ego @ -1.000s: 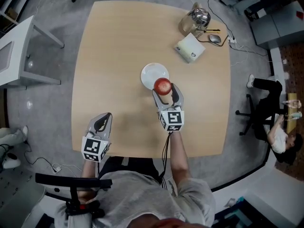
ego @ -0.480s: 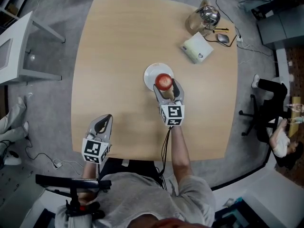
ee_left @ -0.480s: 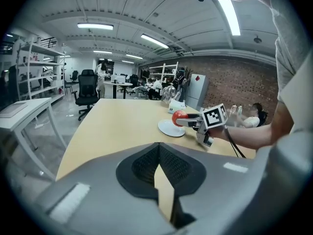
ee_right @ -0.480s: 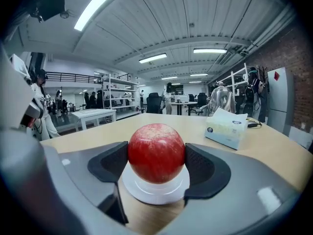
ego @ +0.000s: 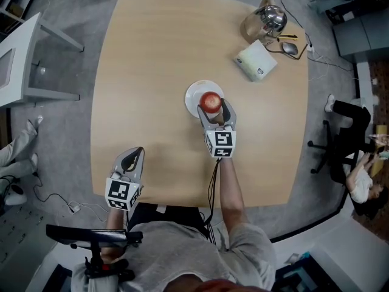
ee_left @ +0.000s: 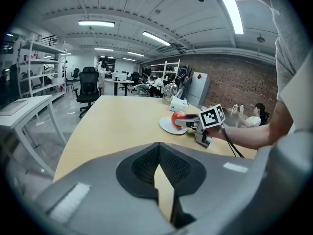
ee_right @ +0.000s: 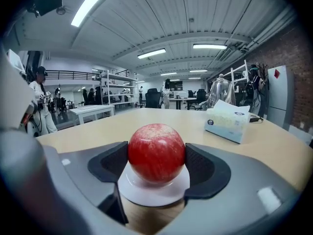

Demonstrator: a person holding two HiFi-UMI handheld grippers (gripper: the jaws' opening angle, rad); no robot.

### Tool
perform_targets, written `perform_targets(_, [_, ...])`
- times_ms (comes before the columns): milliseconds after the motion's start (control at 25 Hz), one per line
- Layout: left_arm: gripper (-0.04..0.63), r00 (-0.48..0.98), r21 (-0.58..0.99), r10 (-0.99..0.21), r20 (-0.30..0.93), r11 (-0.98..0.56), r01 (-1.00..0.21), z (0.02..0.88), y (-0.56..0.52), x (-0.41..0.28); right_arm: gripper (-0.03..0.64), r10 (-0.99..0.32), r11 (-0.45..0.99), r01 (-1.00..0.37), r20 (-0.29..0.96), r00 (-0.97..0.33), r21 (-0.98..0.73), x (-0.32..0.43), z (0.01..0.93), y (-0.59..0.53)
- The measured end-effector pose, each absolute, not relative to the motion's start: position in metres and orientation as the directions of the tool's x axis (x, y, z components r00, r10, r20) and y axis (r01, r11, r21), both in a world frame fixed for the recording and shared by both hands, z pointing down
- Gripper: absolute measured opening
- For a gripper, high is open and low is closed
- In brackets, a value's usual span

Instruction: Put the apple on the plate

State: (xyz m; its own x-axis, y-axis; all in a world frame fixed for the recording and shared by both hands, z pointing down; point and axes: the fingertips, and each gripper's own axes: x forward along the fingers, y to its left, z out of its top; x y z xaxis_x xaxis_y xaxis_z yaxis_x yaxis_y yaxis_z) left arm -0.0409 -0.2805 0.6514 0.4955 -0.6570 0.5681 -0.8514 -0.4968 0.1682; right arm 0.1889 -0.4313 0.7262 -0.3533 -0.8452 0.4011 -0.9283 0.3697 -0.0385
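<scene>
- Left gripper (ego: 135,153) (ee_left: 159,168): jaws pressed together, nothing between them. It sits at the near edge of the table (ego: 152,53), where it was a second ago.
- Plate (ego: 193,93) (ee_right: 146,192): white, round, mid-table, well apart from the left gripper.
- Apple (ego: 211,101) (ee_right: 156,153): red. A second ago it hung over the plate's near right rim; now it is further in over the near right part of the plate. It is down at the plate's surface, but I cannot tell whether they touch.
- Apple, attitude: close to round, with no long axis to record. I cannot tell which way the stem end faces.
- Right gripper (ego: 213,109) (ee_right: 156,166): my jaws pinch the apple, one pad on each flank, reaching in from the near side.
- Tissue box (ego: 256,61) (ee_right: 227,121): beyond and right of the plate, well apart from it.
- Glass jug (ego: 264,22): far right corner, just behind the box.
- Mouse (ego: 290,48): at the right edge, beside the box.
- Nothing stands between the apple and the plate.
</scene>
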Motion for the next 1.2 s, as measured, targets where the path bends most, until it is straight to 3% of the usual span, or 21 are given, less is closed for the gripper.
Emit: perform_targets(1200, [0.02,0.506,0.153,-0.675,0.537,-0.512,-0.845,0.64,-0.275,-0.033,0.383,-0.859,0.341,-0.935,0.374,-0.35,-0.093,0.198,0.718,-0.425])
